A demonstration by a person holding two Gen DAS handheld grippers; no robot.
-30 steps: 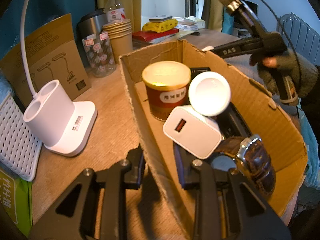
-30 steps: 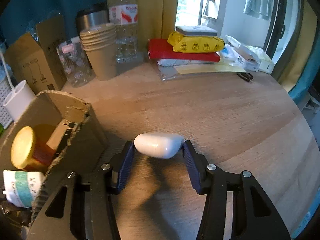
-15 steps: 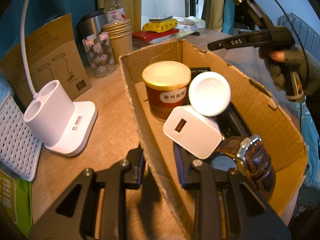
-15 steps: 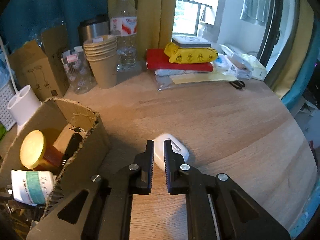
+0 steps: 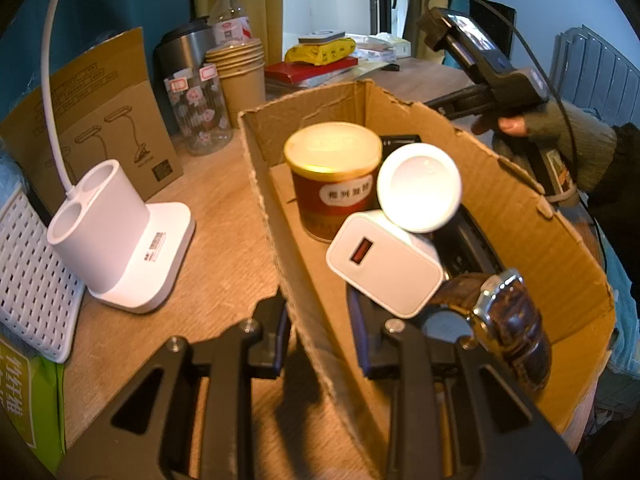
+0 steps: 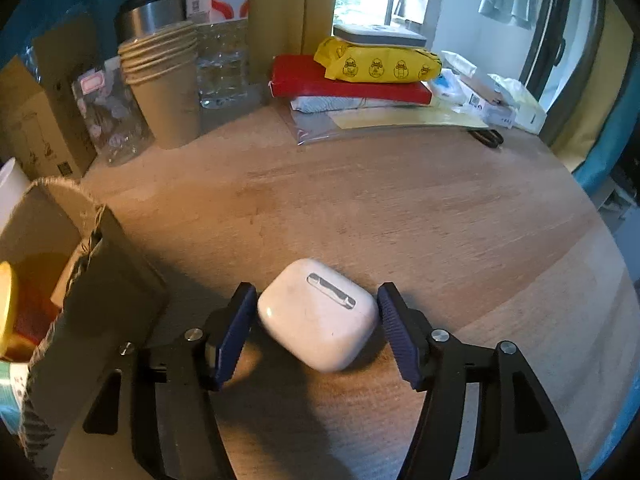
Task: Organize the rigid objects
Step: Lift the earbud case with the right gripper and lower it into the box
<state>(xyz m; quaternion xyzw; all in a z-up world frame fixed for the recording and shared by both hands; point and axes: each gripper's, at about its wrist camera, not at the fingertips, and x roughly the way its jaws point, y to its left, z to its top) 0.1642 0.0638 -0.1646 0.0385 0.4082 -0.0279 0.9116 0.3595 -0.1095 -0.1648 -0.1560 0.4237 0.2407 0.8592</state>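
Earbud case: white earbud case [image 6: 318, 314] lies on the wooden worktop [image 6: 420, 216], between the pads of the right tool [image 6: 316, 326], a small gap showing on each side.
Right tool: jaws have just been opening; spread, pressing on nothing.
Left tool: left tool [image 5: 320, 324] is clamped on the near wall of the cardboard box [image 5: 516, 216], one finger outside, one inside.
Box contents: red tin [image 5: 334, 176], white charger [image 5: 386, 266], white round lid [image 5: 419, 188], wristwatch [image 5: 506, 316], packed close; bare floor only along the left wall.
Box edge: torn corner of the box stands just left of the right tool.
Open room: bare worktop stretches ahead and right of the case.
Back edge: paper cups [image 6: 166, 88], water bottle [image 6: 218, 36], red and yellow packets [image 6: 360, 76] line the far rim.
Left of box: white lamp base [image 5: 120, 236], well apart from the wall.
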